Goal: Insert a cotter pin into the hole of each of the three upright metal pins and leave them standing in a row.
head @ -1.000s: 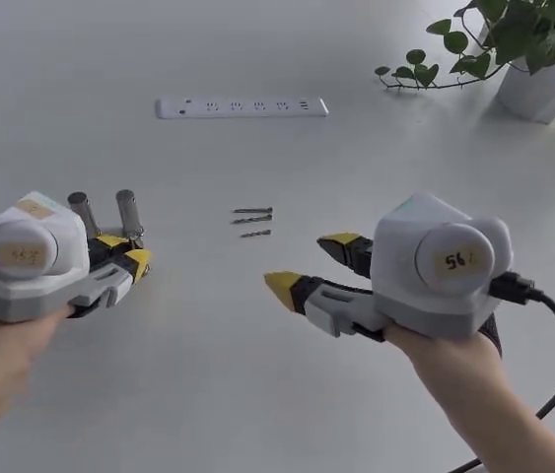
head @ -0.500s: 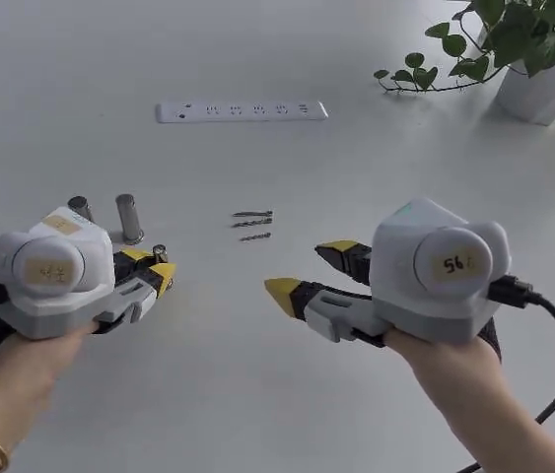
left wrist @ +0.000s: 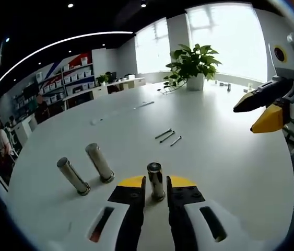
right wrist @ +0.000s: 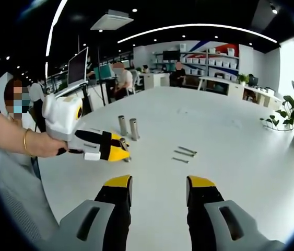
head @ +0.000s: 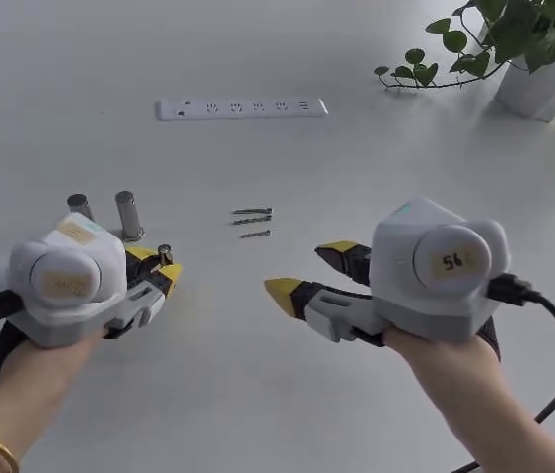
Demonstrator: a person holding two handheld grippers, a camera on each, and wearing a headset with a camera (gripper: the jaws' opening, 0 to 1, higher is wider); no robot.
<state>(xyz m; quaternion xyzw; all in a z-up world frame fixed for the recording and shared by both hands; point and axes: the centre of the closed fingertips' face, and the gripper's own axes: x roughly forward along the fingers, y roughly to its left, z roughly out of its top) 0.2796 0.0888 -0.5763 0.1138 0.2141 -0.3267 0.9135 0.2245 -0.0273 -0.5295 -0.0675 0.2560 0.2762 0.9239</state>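
White tabletop (head: 257,394) spreads wide under both grippers, smooth and matte. Around it is an open office: tall bright windows (left wrist: 225,36) beyond the left gripper's jaws, and stocked wall shelves (right wrist: 214,57) and desks with seated people (right wrist: 120,78) far ahead of the right gripper. A potted plant (head: 523,39) stands at the table's far edge, beyond the right gripper (head: 309,268). A white power strip (head: 242,107) lies flat, well ahead of both tools.

The right gripper hangs with its jaws spread wide and holds nothing. The left gripper (head: 159,264) has its jaws drawn close around one upright metal pin (left wrist: 155,180); whether its foot touches the table cannot be told. Two more metal pins (head: 128,215) (head: 80,205) stand just beyond it, to the left of its jaws. Three cotter pins (head: 253,221) lie side by side ahead of the grippers, between them.
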